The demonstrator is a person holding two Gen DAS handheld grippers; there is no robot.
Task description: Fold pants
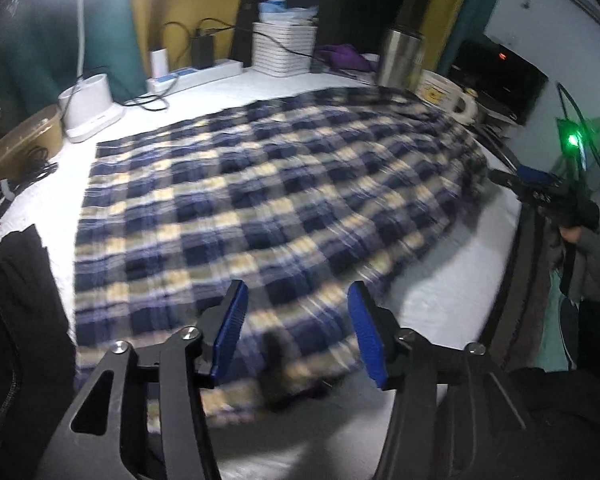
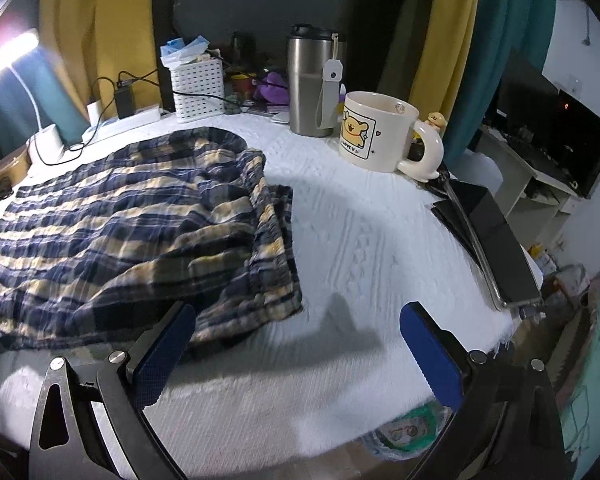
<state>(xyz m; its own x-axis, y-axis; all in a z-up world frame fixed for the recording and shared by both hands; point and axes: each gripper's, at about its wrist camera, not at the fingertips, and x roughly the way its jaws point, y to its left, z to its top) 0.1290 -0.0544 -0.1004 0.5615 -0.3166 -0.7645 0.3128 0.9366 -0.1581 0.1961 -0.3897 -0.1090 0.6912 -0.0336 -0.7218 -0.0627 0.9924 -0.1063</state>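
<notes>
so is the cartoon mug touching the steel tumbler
Apart. The right wrist view shows white table cover between the cartoon mug and the steel tumbler.

1. Pants (image 2: 132, 232) lie spread on the table cover (image 2: 360, 240), filling its left and middle part.
2. Behind the pants, along the far edge: power strip (image 2: 128, 120) at left, basket (image 2: 198, 90) beside it to the right.
3. Right of the basket stands the tumbler (image 2: 310, 84); the mug (image 2: 380, 132) stands just before and right of it.
4. Right of the pants, at the table's right edge, lies a flat case (image 2: 496, 248).
5. Left gripper (image 1: 296, 332) hangs over the pants' near edge; right gripper (image 2: 300, 356) over bare cover, just right of the pants' near corner.
</notes>
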